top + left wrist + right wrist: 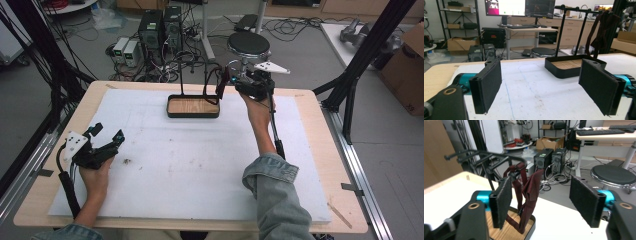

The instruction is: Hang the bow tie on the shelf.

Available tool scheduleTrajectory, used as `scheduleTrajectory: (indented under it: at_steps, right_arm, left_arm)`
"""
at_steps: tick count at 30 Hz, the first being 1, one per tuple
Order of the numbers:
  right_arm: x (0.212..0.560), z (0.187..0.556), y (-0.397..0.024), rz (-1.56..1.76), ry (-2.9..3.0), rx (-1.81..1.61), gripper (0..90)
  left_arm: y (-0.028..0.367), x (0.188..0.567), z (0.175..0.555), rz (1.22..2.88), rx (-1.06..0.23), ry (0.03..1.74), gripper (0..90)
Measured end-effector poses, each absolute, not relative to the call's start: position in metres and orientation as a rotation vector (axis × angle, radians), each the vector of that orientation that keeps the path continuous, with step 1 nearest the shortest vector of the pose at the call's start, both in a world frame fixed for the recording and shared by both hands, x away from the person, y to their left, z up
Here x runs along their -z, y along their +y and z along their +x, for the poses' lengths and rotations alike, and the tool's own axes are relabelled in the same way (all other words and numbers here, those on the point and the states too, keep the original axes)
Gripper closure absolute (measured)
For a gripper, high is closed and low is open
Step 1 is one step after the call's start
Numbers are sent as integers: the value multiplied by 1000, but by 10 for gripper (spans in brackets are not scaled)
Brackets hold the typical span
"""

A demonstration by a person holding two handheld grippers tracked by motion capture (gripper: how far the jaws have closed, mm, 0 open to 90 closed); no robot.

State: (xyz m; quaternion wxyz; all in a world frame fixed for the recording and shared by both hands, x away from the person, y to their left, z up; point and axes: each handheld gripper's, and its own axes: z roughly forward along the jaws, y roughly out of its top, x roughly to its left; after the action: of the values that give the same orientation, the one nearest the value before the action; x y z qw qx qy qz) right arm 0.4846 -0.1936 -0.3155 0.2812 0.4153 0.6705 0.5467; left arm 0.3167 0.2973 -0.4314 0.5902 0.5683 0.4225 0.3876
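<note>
Both jaws apart | strap hangs free (over tray)

The dark red strap hides part of the tray's wooden floor.

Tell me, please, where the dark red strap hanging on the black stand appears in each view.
High view: the dark red strap hangs at top centre, over the tray's right end.
Left gripper view: upper right, behind the tray.
Right gripper view: centre, between the jaws, touched by neither.
Shared landmark: the black tray with a wooden floor.
</note>
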Motion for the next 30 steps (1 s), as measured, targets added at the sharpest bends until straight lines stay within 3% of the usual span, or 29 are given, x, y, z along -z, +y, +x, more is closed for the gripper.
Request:
scheduleTrajectory:
  at_steps: [7,21,30]
  right_arm:
    - [302,470,-211,1164,1735,-1504,210]
    - [277,432,-223,1069,1719,-1468,141]
    - [281,404,-234,989,1700,-1493,120]
  left_arm:
    - [297,431,317,1324,-902,977,187]
    - [296,432,317,1338,-902,979,186]
    - [296,432,317,1340,-906,982,186]
